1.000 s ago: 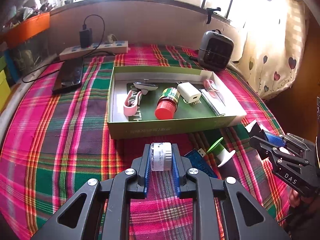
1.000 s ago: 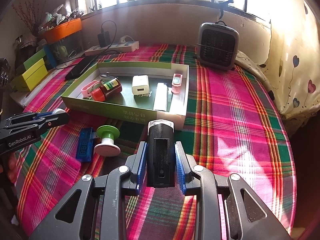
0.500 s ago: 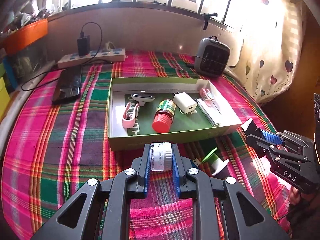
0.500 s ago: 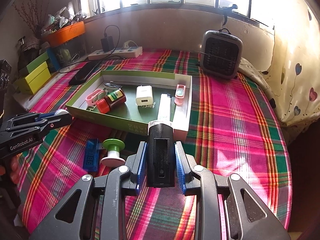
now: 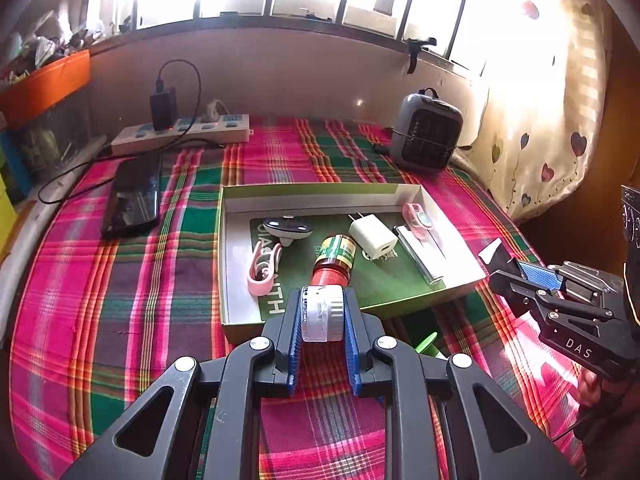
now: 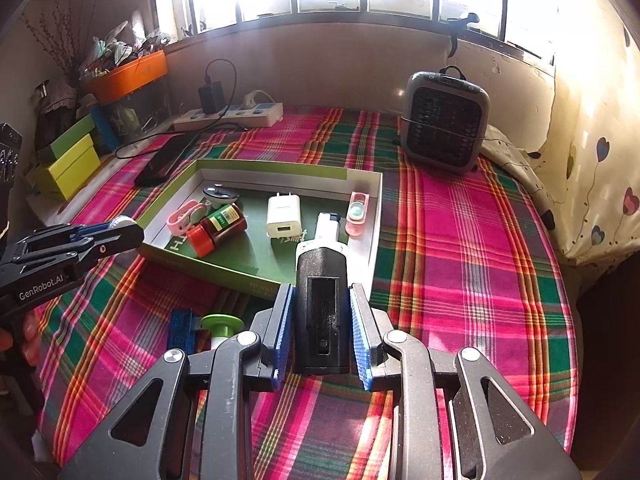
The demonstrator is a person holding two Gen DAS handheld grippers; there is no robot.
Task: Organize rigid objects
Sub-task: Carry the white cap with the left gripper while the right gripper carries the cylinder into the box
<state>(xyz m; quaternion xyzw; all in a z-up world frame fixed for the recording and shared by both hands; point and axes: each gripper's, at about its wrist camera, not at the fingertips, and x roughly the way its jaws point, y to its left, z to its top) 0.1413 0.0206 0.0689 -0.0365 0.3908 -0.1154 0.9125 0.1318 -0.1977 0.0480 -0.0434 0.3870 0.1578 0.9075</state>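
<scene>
STEP: I carry items toward green box (image 5: 248, 322) | left gripper (image 5: 322, 314) clamps clear jar (image 5: 322, 312) | right gripper (image 6: 322, 320) clamps black block (image 6: 322, 312) | NEXT: lower into free floor space.

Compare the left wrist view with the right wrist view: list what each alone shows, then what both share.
Left wrist only: the left gripper shut on a small clear roll, seen head-on.

Right wrist only: the right gripper shut on a black block, yellow and green boxes, a blue item on the cloth.

Both: green tray, red-capped bottle, white charger, heater, power strip.
</scene>
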